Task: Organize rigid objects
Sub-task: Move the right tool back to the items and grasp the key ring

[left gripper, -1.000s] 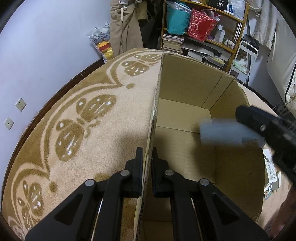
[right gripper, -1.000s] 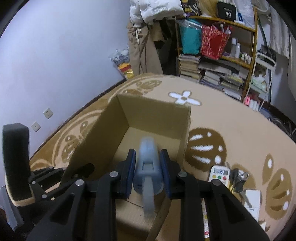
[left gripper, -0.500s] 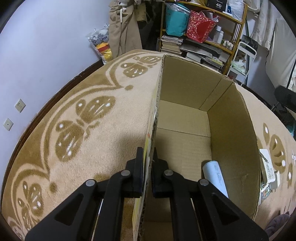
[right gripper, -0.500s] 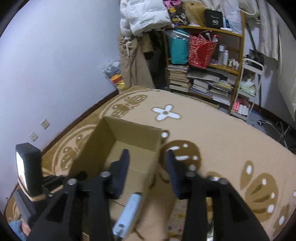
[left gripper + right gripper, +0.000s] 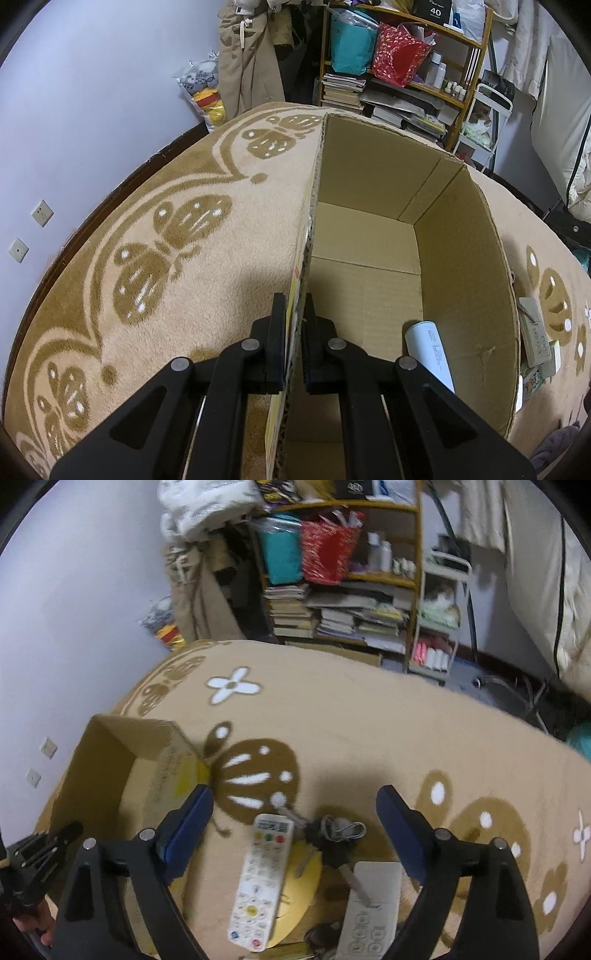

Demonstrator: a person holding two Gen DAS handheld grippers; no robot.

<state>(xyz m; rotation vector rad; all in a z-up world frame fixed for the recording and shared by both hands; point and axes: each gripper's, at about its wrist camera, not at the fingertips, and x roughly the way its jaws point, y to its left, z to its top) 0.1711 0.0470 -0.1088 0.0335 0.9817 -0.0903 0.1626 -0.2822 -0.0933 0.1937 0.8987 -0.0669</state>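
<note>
My left gripper (image 5: 294, 325) is shut on the left wall of the open cardboard box (image 5: 364, 192), one finger on each side. A pale blue cylinder (image 5: 430, 352) lies on the box floor by the right wall. My right gripper (image 5: 293, 814) is open and empty above the carpet, to the right of the box (image 5: 107, 749). Under it lie a white remote control (image 5: 260, 877), a bunch of keys (image 5: 338, 836) and a white power strip (image 5: 371, 912). The left gripper (image 5: 44, 853) shows at the lower left.
A beige patterned carpet (image 5: 177, 236) covers the floor. A shelf with books and bags (image 5: 332, 590) stands at the back wall. Small items (image 5: 533, 336) lie on the carpet right of the box. A yellow disc (image 5: 299, 886) lies under the remote.
The right gripper let the blue cylinder go into the box, opened wide and moved right over the remote and keys. The left gripper has kept its hold on the box wall.
</note>
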